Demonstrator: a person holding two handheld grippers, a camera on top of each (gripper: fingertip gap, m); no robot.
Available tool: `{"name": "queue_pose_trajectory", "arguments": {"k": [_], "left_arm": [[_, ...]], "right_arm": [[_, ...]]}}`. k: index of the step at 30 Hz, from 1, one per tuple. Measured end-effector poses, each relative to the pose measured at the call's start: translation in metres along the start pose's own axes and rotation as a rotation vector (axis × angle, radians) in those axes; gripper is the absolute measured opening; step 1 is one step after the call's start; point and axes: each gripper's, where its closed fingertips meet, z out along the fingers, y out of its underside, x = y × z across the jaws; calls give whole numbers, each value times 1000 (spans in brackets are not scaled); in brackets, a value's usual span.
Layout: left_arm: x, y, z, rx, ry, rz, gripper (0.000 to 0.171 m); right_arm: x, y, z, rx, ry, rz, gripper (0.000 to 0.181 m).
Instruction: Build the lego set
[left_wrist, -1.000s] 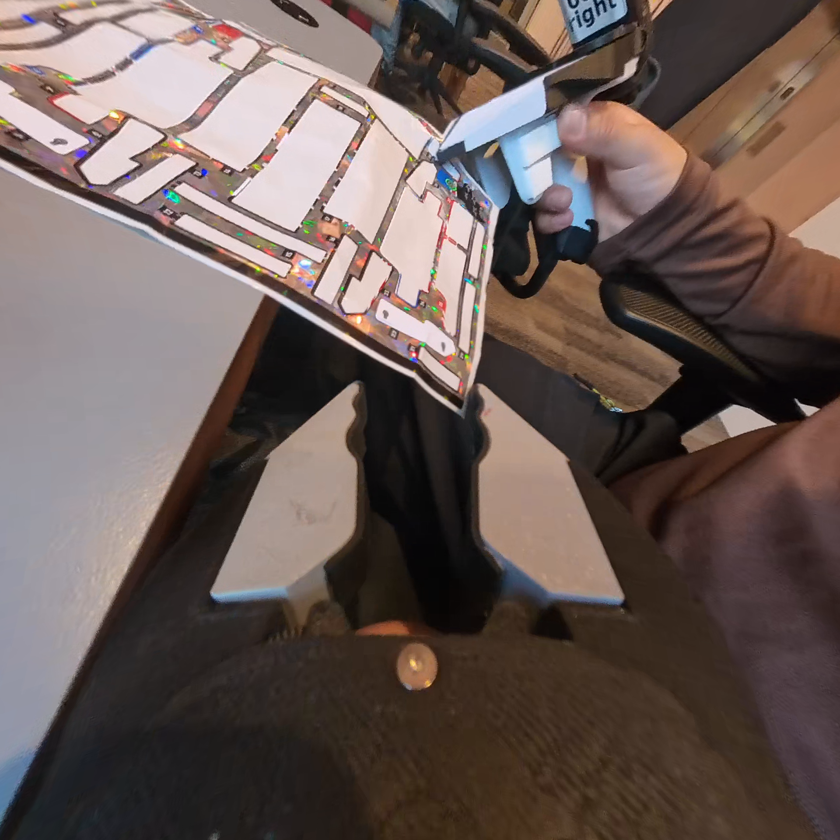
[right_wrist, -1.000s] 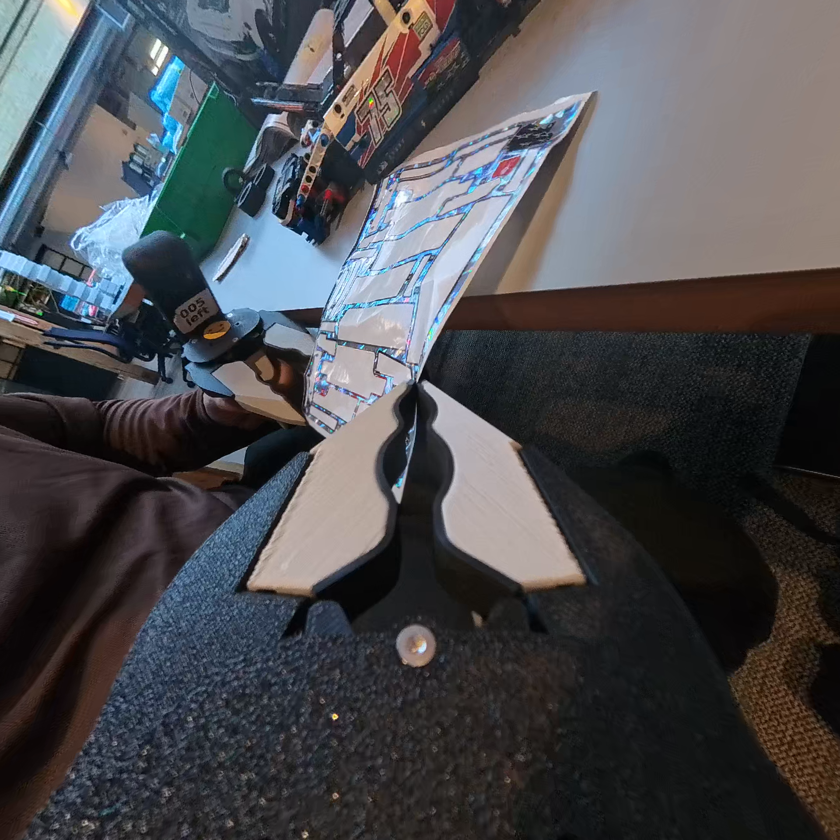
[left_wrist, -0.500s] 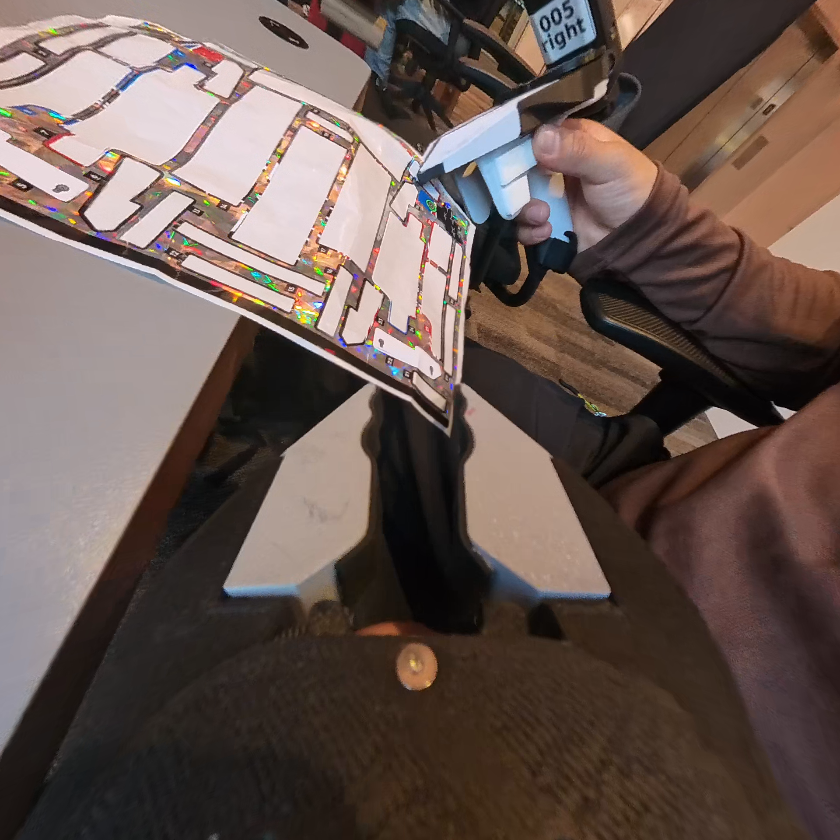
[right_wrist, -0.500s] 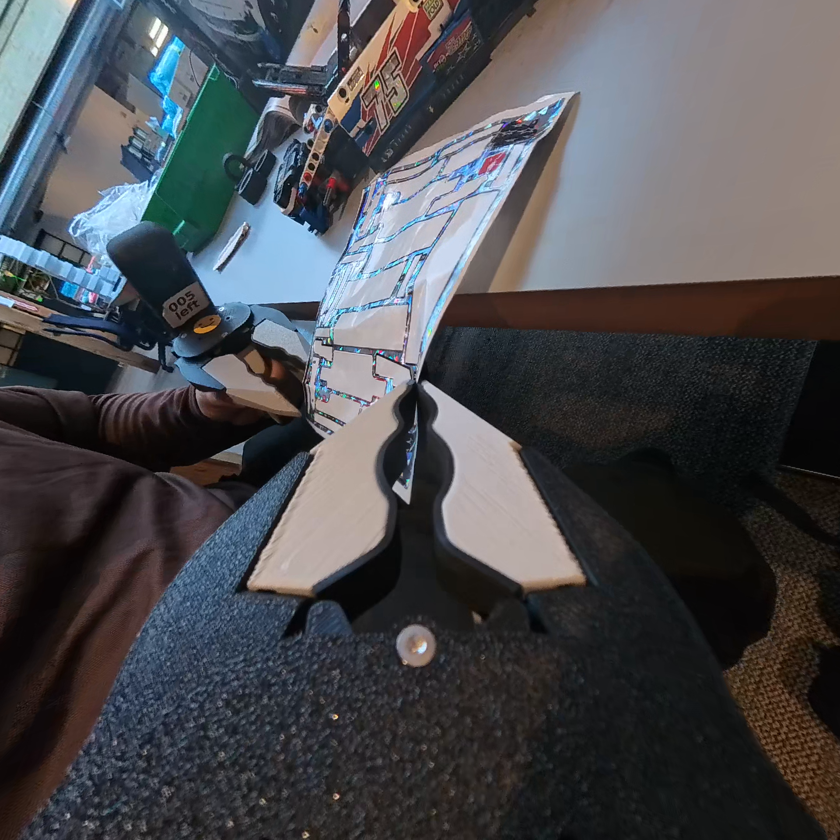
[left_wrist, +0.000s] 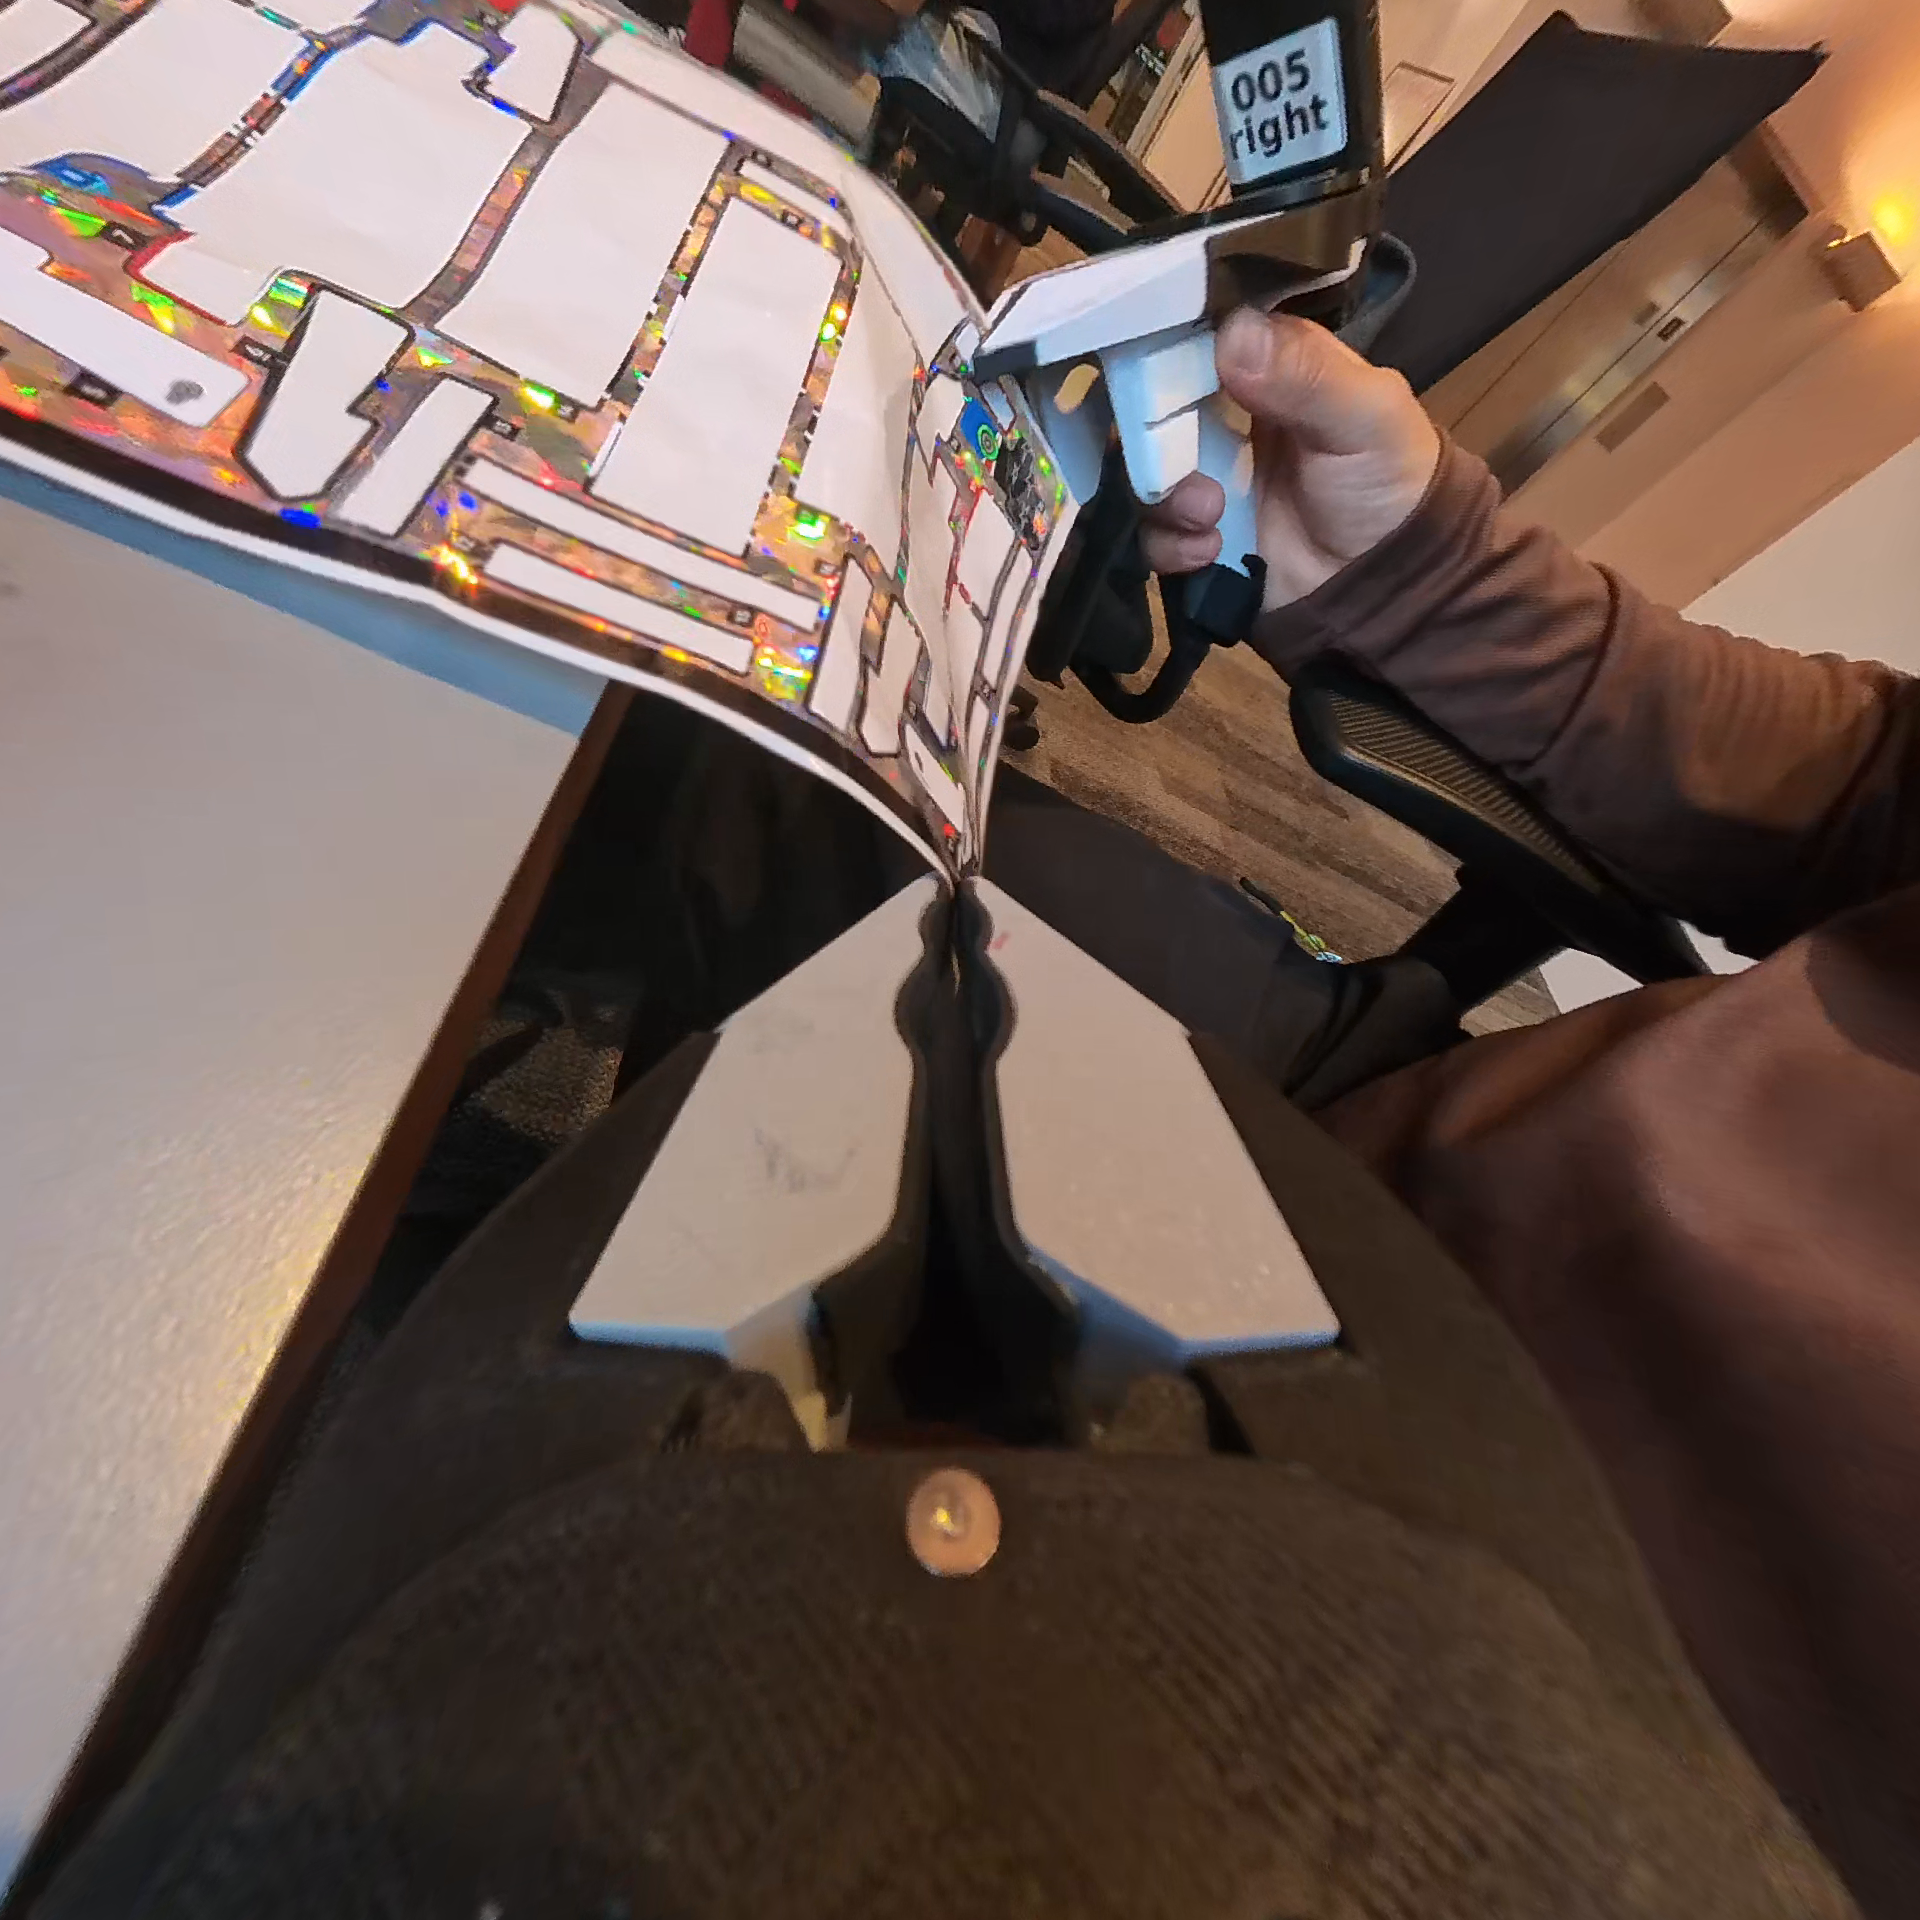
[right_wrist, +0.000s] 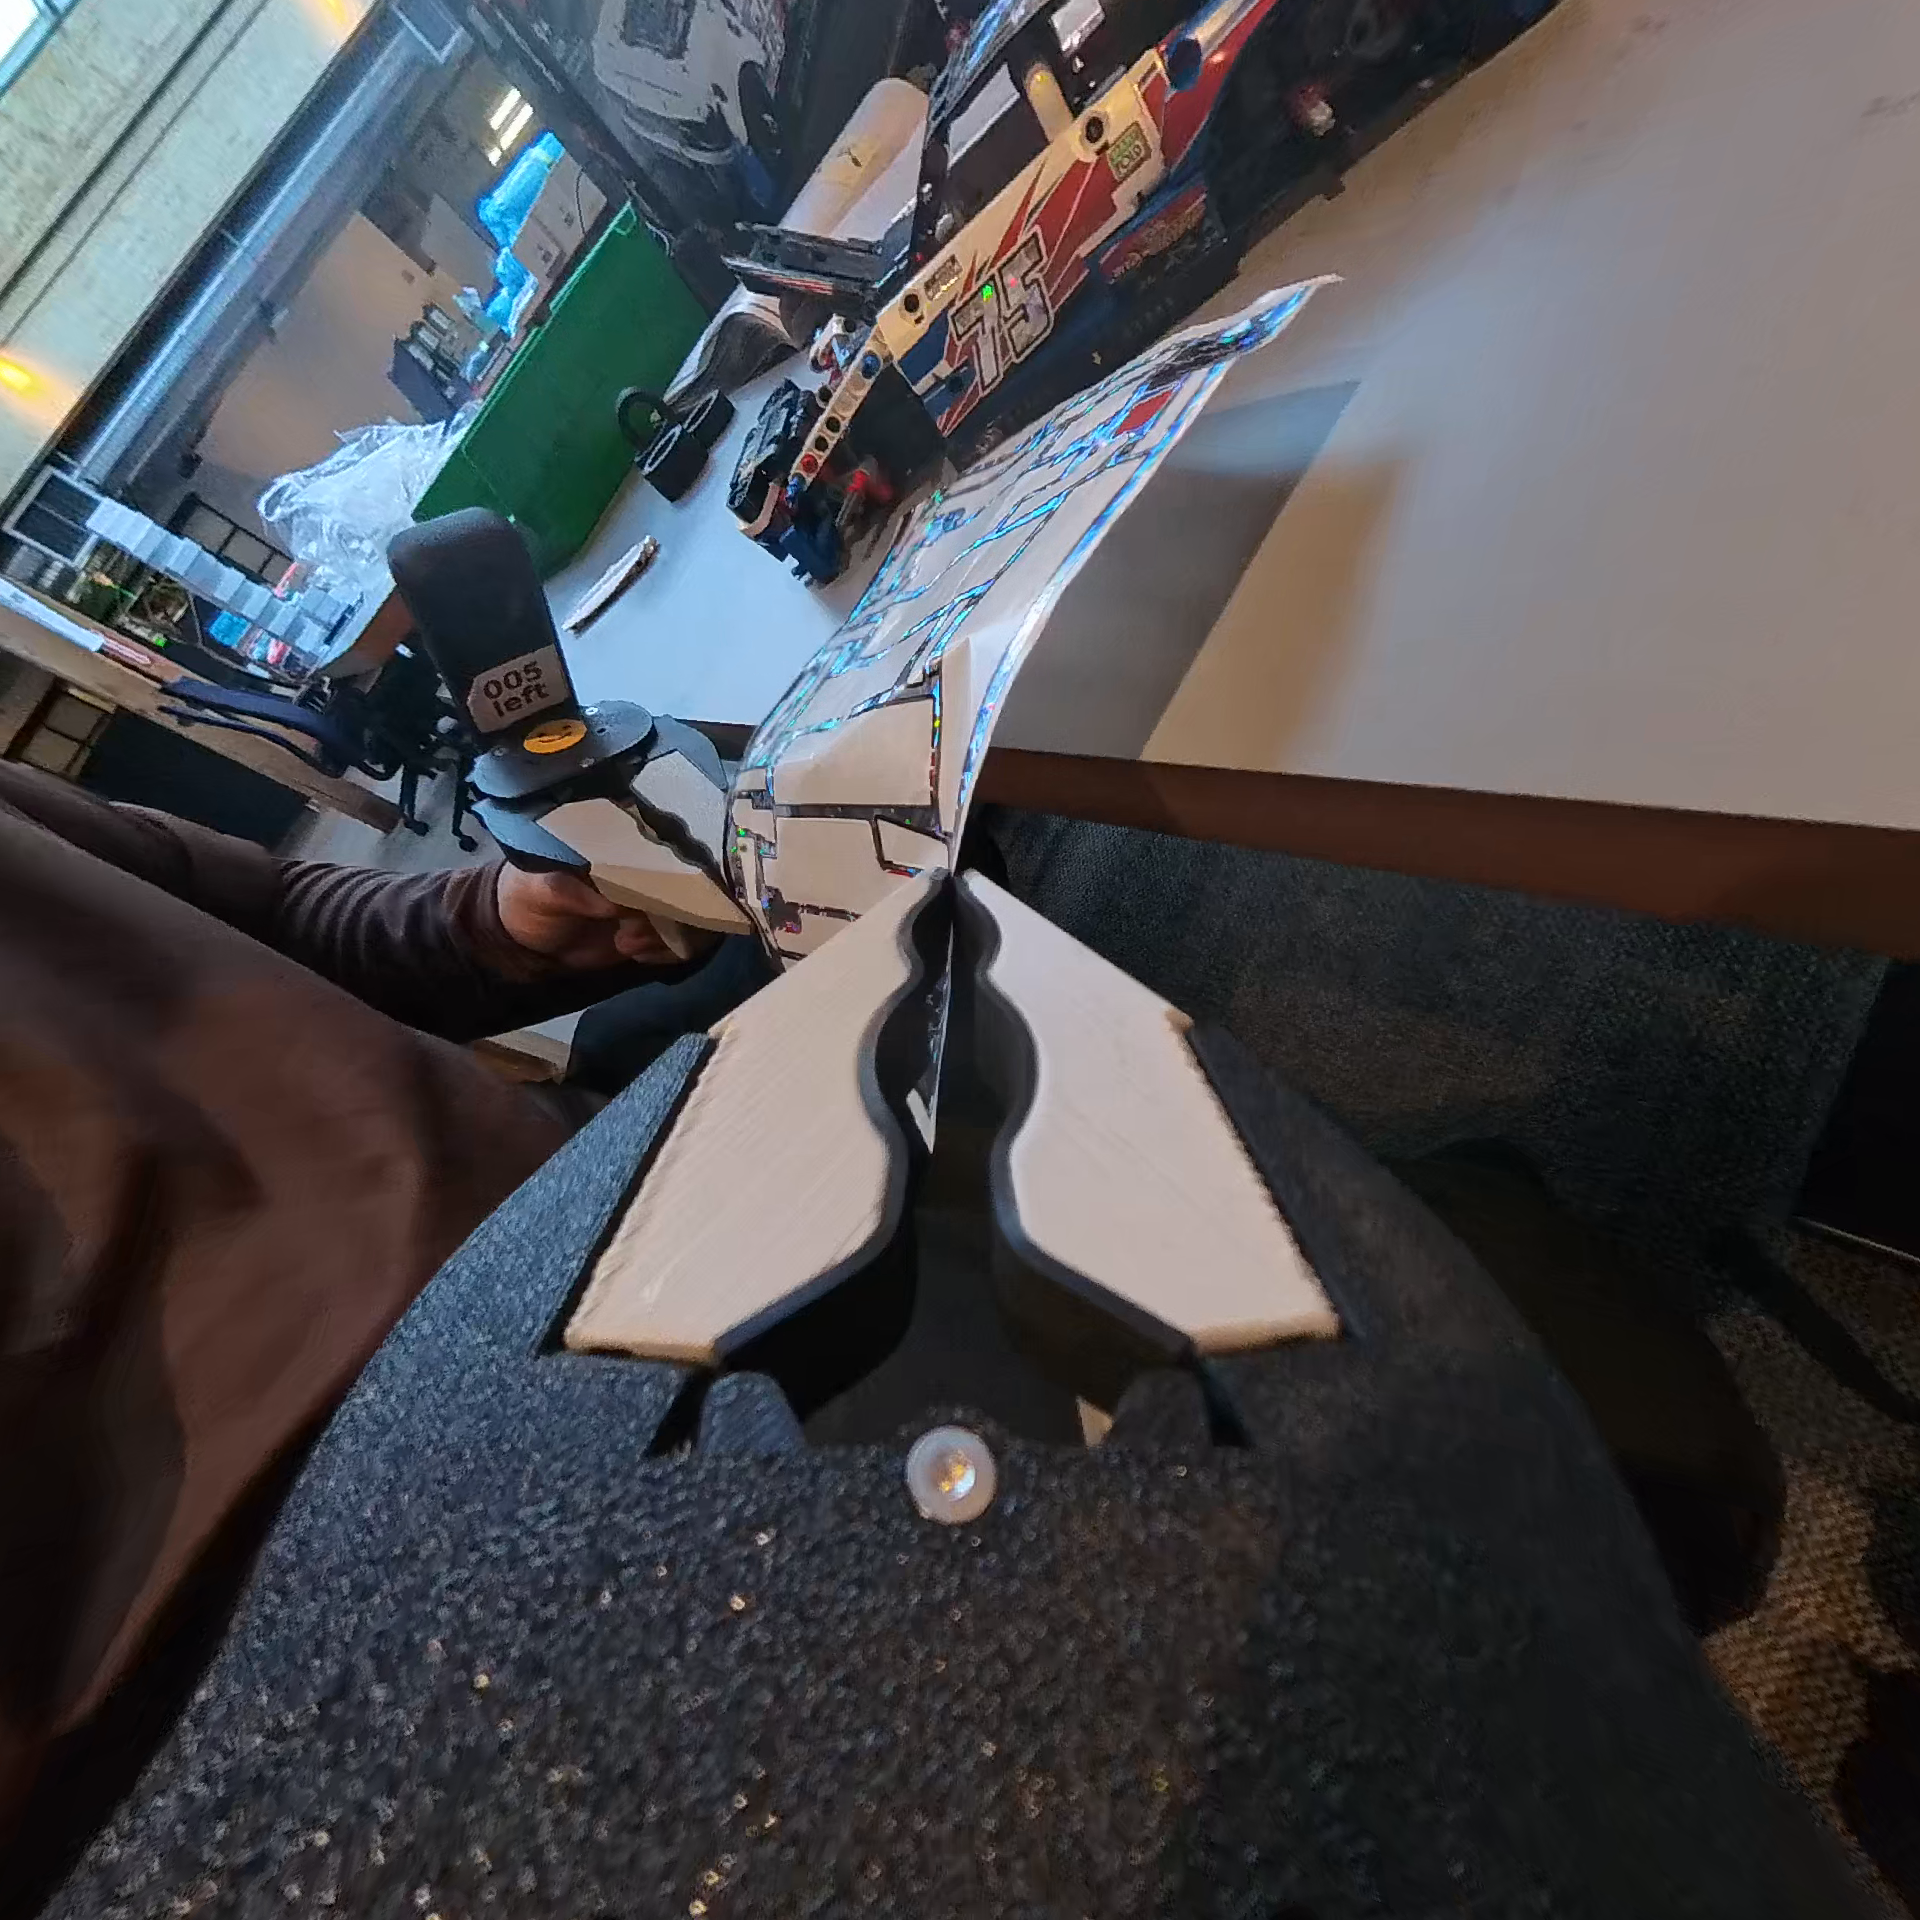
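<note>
A holographic sticker sheet (left_wrist: 623, 312) with mostly white, peeled-out shapes hangs over the table's near edge and curves down. My left gripper (left_wrist: 956, 896) is shut on the sheet's lower corner. My right gripper (right_wrist: 951, 883) is shut on the sheet's other near corner, and the sheet (right_wrist: 1039, 540) rises from it towards the table. Each gripper shows in the other's view: the right gripper (left_wrist: 971, 358) at upper right, the left gripper (right_wrist: 717, 873) at left. A partly built red, white and blue lego race car (right_wrist: 1029, 301) stands far back on the table.
The white table (left_wrist: 208, 935) has a brown front edge (right_wrist: 1455, 842). Loose black tyres (right_wrist: 675, 447), a green box (right_wrist: 561, 416) and a clear plastic bag (right_wrist: 343, 499) lie at the far end. A chair armrest (left_wrist: 1455, 790) is under the person's right sleeve. About 15 centimetres separates my left fingertips from my right.
My left gripper was open below the sheet; it has moved up and shut on the sheet's lower corner. The sheet now bends down between both grippers.
</note>
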Motion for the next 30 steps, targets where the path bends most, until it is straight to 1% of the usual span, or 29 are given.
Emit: {"name": "queue_pose_trajectory", "arguments": {"k": [12, 21, 27, 30], "left_arm": [[1, -5, -4, 27, 28, -65, 0], [-2, -7, -4, 26, -7, -9, 0], [-5, -11, -10, 41, -35, 37, 0], [-6, -10, -10, 36, -40, 42, 0]], "right_arm": [[0, -2, 2, 6, -3, -28, 0], [-7, -6, 0, 32, -42, -61, 0], [-23, -12, 1, 57, -83, -132, 0], [-22, -12, 3, 49, -72, -147, 0]]}}
